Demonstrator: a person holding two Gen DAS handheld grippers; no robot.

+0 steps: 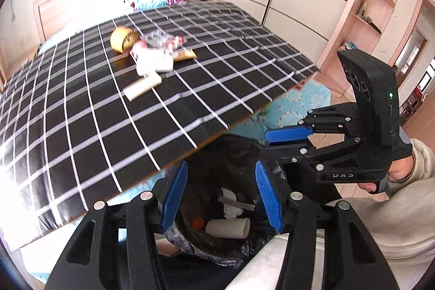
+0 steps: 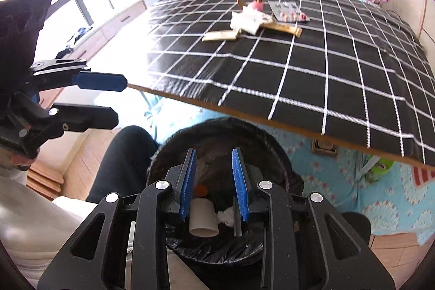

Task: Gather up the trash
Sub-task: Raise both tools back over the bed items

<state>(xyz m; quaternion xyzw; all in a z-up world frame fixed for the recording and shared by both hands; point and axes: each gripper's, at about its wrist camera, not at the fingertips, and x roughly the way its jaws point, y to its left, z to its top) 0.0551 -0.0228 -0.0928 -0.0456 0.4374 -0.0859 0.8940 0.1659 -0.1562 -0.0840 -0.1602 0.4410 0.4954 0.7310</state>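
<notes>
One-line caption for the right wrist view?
Right gripper, open and empty, above the trash bin holding a cardboard tube; litter pile waits on the checked table.

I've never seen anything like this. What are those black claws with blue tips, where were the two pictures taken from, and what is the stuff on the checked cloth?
No robot here: a person holds a hand-operated claw in each hand, each carrying a wide-angle camera that looks along its two fingers. One picture comes from the left gripper, the other from the right gripper. Each also shows in the other's view. Both are open and hold nothing, poised over a black-lined trash bin that already contains a cardboard tube, crumpled tissue and an orange cap. On the checked cloth more rubbish waits: a tape roll, white paper, a pill blister pack and flat wrappers.
</notes>
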